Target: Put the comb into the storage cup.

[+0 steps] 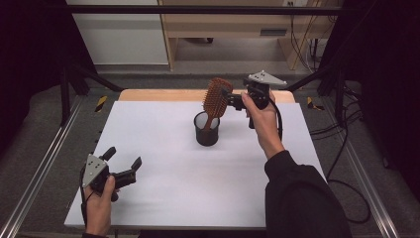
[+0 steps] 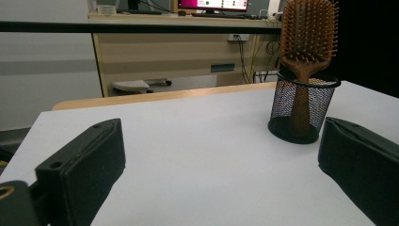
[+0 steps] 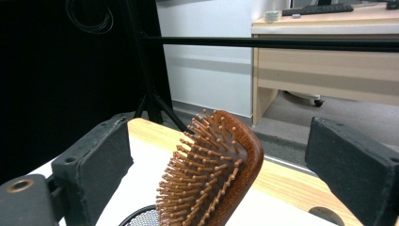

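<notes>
A wooden paddle hairbrush stands handle-down in a black mesh cup at the middle of the white table, its head leaning slightly right. My right gripper is level with the brush head and points left at it. In the right gripper view the bristled head rises between the wide-apart jaws without touching either, so the right gripper is open, with the cup rim below. My left gripper rests open at the near left. It faces the brush and the cup.
The white sheet covers the table, with a wooden edge at the back. A black frame bar crosses overhead at the far side, and metal rails run along both sides. A desk stands beyond.
</notes>
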`<act>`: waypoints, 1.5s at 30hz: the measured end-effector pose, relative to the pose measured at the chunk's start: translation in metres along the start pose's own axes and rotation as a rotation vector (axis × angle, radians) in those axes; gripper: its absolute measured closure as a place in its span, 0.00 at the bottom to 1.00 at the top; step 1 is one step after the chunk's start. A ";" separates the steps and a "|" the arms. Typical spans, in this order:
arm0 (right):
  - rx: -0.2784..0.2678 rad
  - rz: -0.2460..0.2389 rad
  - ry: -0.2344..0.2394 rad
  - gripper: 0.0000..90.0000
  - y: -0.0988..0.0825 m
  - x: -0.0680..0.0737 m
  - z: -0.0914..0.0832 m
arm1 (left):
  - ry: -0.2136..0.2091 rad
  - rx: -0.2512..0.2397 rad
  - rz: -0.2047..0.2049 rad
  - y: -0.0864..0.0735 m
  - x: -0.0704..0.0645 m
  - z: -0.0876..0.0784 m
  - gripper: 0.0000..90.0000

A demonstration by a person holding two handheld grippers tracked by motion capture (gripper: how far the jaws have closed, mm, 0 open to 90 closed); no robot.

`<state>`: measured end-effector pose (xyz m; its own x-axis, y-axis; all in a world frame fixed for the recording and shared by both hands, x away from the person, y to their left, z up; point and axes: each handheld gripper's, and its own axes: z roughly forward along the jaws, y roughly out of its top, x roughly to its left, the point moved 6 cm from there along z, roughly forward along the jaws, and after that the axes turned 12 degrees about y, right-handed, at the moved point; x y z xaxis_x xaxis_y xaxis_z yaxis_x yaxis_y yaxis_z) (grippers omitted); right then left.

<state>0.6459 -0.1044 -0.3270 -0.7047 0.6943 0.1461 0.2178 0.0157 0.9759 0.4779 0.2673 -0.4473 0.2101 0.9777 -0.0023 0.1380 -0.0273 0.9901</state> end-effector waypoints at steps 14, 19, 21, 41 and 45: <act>-0.061 -0.049 -0.027 0.06 0.005 0.005 -0.012 | -0.001 0.002 0.000 0.000 -0.001 0.000 0.02; -0.087 -0.054 -0.036 0.06 0.007 0.003 -0.017 | 0.000 0.001 0.000 0.000 0.000 0.000 0.02; -0.091 -0.059 -0.041 0.05 0.007 0.003 -0.018 | 0.000 0.000 -0.001 0.000 0.000 0.000 0.02; -0.100 -0.088 -0.061 0.03 0.012 0.004 -0.031 | 0.001 -0.002 -0.002 0.000 0.000 0.000 0.02; -0.104 -0.093 -0.058 0.03 0.013 0.004 -0.035 | 0.000 -0.002 -0.001 0.000 0.000 0.000 0.02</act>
<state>0.6223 -0.1264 -0.3076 -0.6778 0.7336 0.0480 0.0805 0.0092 0.9967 0.4777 0.2674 -0.4471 0.2100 0.9777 -0.0031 0.1360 -0.0260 0.9904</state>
